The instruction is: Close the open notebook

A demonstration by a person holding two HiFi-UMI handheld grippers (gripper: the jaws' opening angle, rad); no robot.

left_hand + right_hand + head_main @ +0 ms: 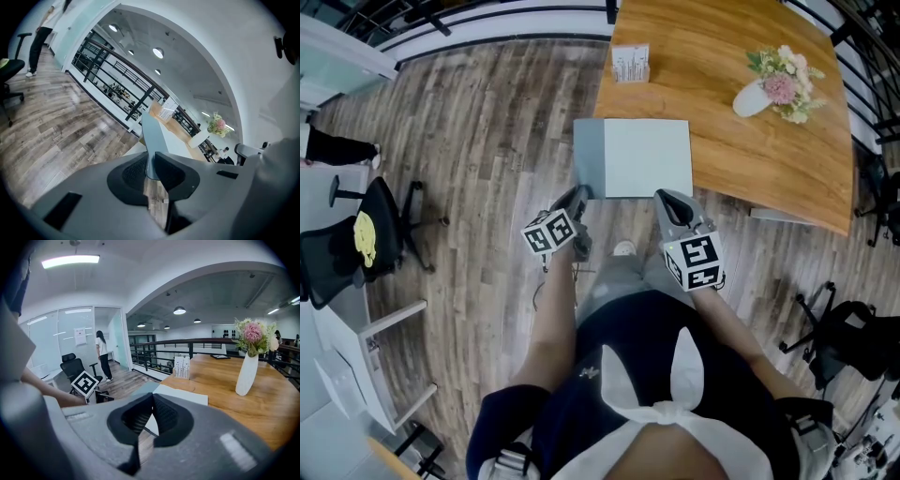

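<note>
left tool clamps the grey cover of the notebook; right tool, jaws together, seems empty.

The right tool has its jaws closed, tip against tip. Just beyond the tips, the open notebook lies at the near edge of the wooden counter. Farther ahead stands a card holder, and ahead to the right a white vase of flowers. Far left are an office chair and a standing person.
</note>
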